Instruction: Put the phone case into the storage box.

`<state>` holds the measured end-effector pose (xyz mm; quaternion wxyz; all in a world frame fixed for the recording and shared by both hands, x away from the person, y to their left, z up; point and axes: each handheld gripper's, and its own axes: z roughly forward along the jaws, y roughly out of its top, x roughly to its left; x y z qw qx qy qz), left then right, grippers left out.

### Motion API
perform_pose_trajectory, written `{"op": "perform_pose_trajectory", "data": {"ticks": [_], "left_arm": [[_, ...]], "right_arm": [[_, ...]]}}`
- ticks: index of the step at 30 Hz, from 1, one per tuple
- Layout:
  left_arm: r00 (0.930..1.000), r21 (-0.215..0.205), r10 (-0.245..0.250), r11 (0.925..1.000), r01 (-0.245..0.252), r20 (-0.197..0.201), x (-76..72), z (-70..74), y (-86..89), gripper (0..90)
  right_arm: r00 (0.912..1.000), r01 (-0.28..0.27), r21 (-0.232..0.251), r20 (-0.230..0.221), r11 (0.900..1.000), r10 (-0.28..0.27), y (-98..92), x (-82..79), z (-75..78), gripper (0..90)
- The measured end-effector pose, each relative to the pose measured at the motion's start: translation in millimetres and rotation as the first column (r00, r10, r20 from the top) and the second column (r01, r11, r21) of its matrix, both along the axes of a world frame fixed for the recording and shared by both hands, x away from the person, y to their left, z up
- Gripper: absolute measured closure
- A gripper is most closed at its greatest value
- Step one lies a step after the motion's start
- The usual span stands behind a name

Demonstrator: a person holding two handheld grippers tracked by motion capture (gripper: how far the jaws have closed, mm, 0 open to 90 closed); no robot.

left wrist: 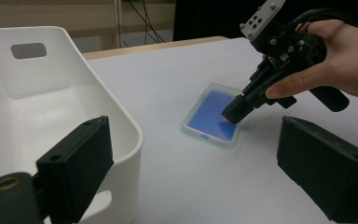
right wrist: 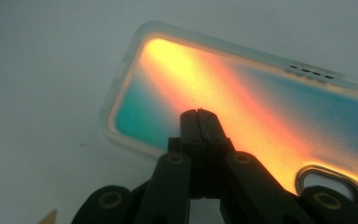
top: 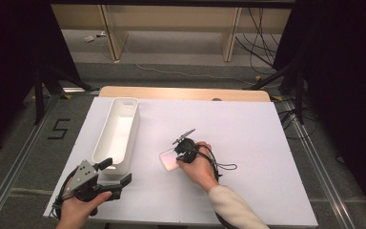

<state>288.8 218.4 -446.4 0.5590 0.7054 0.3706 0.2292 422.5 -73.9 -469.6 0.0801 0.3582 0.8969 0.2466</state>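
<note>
Pressing closed jaws onto the phone case

Looking down from the high view, I have my right gripper (top: 177,151) over the phone case (top: 168,160), which lies flat on the white table (top: 248,143) near its middle. In the right gripper view the two jaws are pinched fully together with nothing between them, their joined tip resting over the case's iridescent back (right wrist: 242,93), orange fading to teal, with the camera cut-out (right wrist: 328,184) at lower right. From the left gripper view the same tip (left wrist: 237,111) sits on the case (left wrist: 209,112), which reads blue there inside a clear rim; I cannot tell whether it truly presses or just touches.

My left gripper (top: 116,174) sits at the near left of the table, jaws spread wide and holding nothing. Just beside it stands the long white bin (top: 119,129), its near end between the left jaw and the table edge. What I can see of the bin's inside (left wrist: 37,116) is bare white, with a handle slot (left wrist: 28,50) in the far wall. Case and bin lie apart.
</note>
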Motion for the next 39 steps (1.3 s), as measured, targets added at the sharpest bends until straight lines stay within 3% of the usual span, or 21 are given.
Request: {"op": "perform_pose_trajectory", "data": {"ticks": [39], "left_arm": [[1.0,-0.008,0.005,1.0,-0.005,-0.003,0.7,0.3,0.4,10.5]], "right_arm": [[1.0,-0.006,-0.017,0.008,1.0,0.006,-23.7,-5.0,3.9,90.0]]}}
